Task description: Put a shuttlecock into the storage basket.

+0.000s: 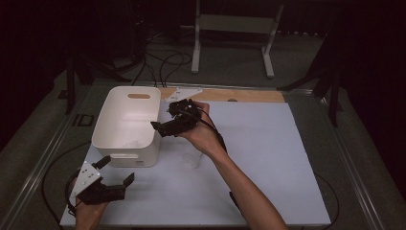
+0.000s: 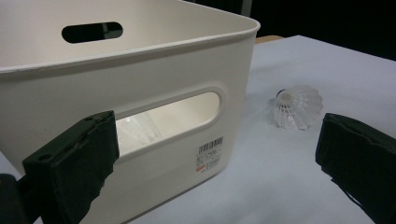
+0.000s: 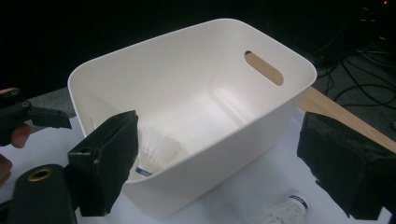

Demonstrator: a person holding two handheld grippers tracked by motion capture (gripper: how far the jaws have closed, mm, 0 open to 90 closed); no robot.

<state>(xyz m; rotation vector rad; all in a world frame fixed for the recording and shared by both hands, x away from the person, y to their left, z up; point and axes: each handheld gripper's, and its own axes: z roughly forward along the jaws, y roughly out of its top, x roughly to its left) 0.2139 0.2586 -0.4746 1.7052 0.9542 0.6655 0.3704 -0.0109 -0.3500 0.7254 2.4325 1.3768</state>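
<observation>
A white plastic bin [image 1: 125, 122] stands at the left of the white table mat. One white shuttlecock [image 3: 156, 148] lies inside it by the near wall. A second shuttlecock [image 2: 297, 107] lies on the mat just right of the bin, also visible as a shuttlecock [image 3: 285, 212] below the bin's corner. My right gripper [image 1: 162, 117] hovers open beside the bin's right rim, facing into the bin [image 3: 196, 107], jaws empty. My left gripper [image 1: 116, 171] rests open near the front left of the mat, facing the bin's front wall [image 2: 140, 84], jaws empty.
The white mat [image 1: 258, 158] covers most of the table, with room to the right of the bin. A wooden strip [image 1: 249, 95] runs along the far edge. Cables [image 1: 165, 62] and a white stand [image 1: 234, 28] sit on the floor beyond.
</observation>
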